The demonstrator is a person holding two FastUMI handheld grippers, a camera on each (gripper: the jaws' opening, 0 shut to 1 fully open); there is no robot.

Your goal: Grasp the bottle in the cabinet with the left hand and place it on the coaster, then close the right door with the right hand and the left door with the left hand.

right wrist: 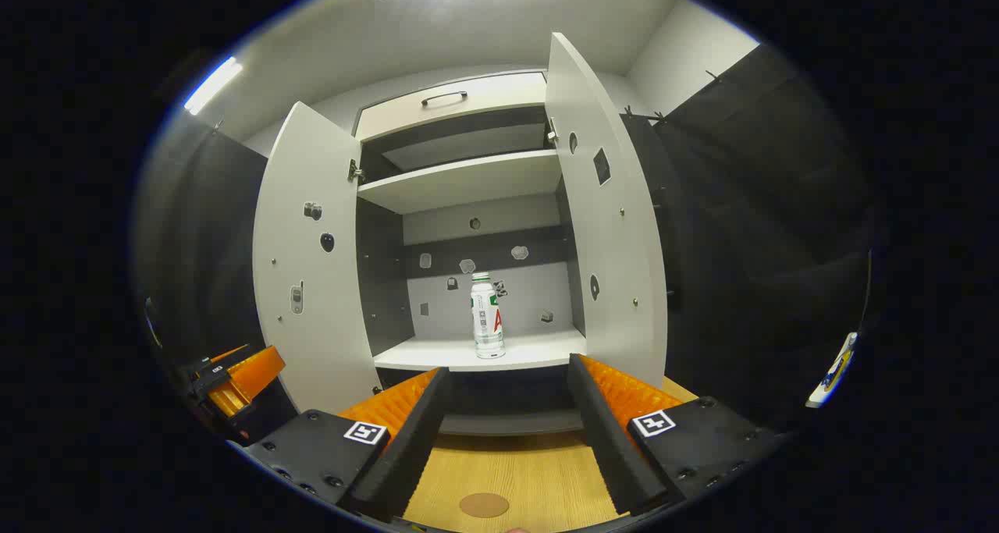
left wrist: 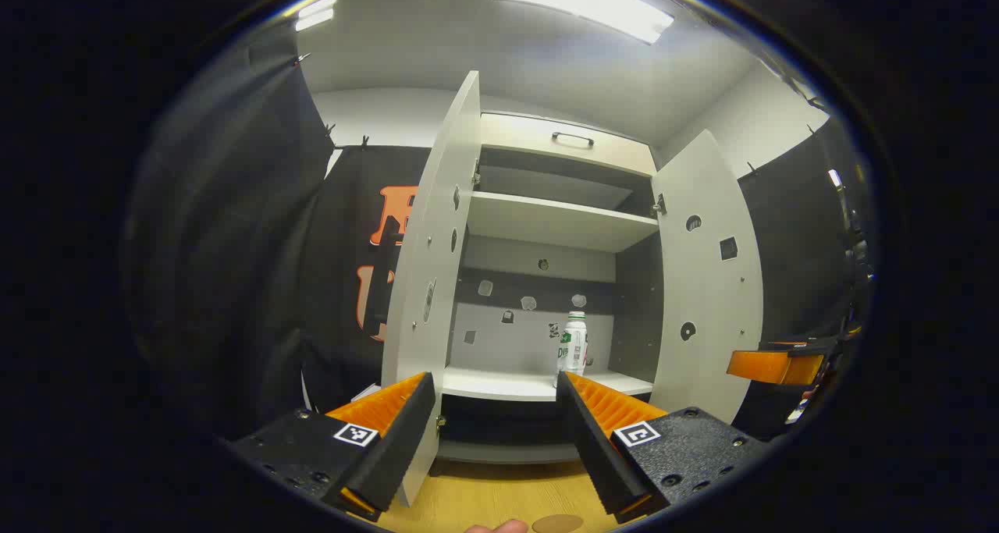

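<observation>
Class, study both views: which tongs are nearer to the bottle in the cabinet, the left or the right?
Probably the left. The left tongs are open in front of the cabinet with the bottle just past one tip; the right tongs, also open, sit slightly farther back.

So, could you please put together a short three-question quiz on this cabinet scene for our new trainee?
1. True or false: the white plastic bottle stands upright on the lower shelf of the pale cabinet.
2. Which doors are open? A) left door alone B) right door alone C) both
3. Fill in: the round brown coaster lies on the ____ tabletop.

Key: 1 true. 2 C. 3 wooden. Both the left gripper and the right gripper are open and hold nothing.
</observation>
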